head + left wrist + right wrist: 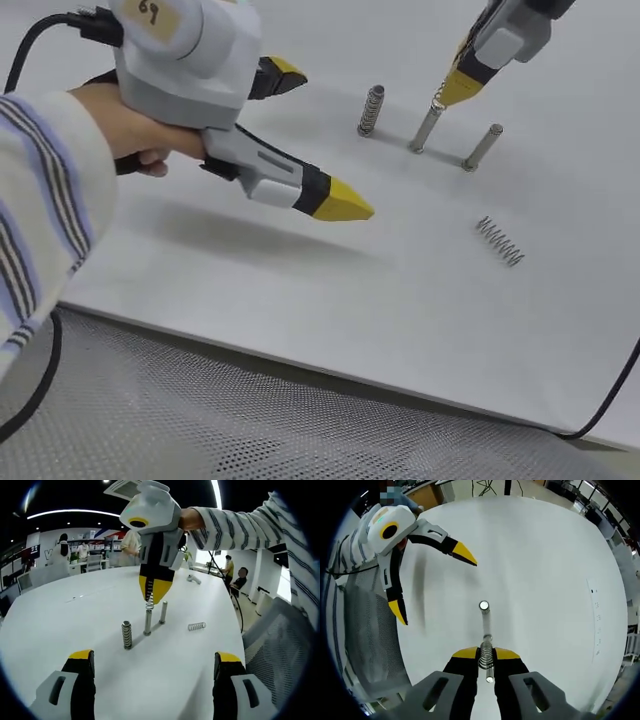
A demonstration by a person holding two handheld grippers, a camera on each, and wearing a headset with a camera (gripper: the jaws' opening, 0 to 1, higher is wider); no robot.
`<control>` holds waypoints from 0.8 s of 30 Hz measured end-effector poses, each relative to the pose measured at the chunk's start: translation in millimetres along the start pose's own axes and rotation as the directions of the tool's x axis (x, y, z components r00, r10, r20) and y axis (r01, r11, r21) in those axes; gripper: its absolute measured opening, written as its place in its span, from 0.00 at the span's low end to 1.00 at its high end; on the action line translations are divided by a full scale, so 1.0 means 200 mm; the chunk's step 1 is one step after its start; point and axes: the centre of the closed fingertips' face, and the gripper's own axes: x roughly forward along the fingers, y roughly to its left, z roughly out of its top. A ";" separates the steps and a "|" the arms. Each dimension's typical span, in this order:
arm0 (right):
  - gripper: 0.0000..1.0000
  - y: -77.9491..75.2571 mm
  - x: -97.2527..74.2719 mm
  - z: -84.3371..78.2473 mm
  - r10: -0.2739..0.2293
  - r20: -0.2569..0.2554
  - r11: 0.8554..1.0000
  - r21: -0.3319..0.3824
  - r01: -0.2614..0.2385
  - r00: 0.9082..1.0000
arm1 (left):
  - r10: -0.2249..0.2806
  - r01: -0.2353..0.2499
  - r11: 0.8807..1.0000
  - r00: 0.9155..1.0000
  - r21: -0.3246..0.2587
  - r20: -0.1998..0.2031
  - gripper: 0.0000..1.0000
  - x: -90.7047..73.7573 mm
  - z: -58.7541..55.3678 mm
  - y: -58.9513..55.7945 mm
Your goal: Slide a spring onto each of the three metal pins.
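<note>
While the right tool [487, 653] grips a spring [485, 659] atop the middle pin [424, 130], the left tool [154, 656] hangs wide open, empty, over the worktop [400, 300].

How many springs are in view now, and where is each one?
3. One spring is on the left pin in the head view. One is held in the right gripper over the middle pin. One lies loose on the table near the bare third pin.
</note>
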 end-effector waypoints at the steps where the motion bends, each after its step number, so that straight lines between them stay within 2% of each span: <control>1: 0.08 0.00 0.00 0.01 0.011 0.006 1.000 0.017 -0.011 1.000 | -0.001 0.001 1.000 1.000 -0.003 -0.001 0.97 0.00 0.00 0.00; 3: 0.08 -0.01 0.01 0.01 0.027 0.004 0.999 0.027 -0.027 1.000 | -0.001 0.001 1.000 1.000 -0.003 -0.002 0.97 0.00 0.00 0.00; 6: 0.08 -0.01 0.02 -0.01 0.012 -0.026 1.000 -0.003 -0.012 1.000 | 0.001 -0.001 1.000 1.000 -0.010 -0.002 0.96 -0.01 -0.01 0.01; 8: 0.08 -0.01 0.03 -0.01 0.018 -0.027 1.000 0.000 -0.018 0.999 | 0.004 -0.004 1.000 1.000 -0.012 -0.002 0.96 -0.02 -0.01 0.02; 11: 0.08 -0.02 0.04 -0.01 0.001 -0.036 1.000 -0.013 -0.001 0.999 | 0.006 -0.006 1.000 1.000 -0.014 0.000 0.96 -0.02 -0.01 0.02; 20: 0.08 -0.01 0.07 -0.01 0.021 -0.045 1.000 -0.001 -0.021 0.999 | 0.003 -0.004 1.000 1.000 -0.018 -0.003 0.96 -0.02 -0.01 0.03; 24: 0.08 0.00 0.09 -0.02 0.018 -0.057 1.000 -0.006 -0.019 0.998 | 0.003 -0.003 1.000 1.000 -0.023 -0.002 0.96 -0.02 0.00 0.01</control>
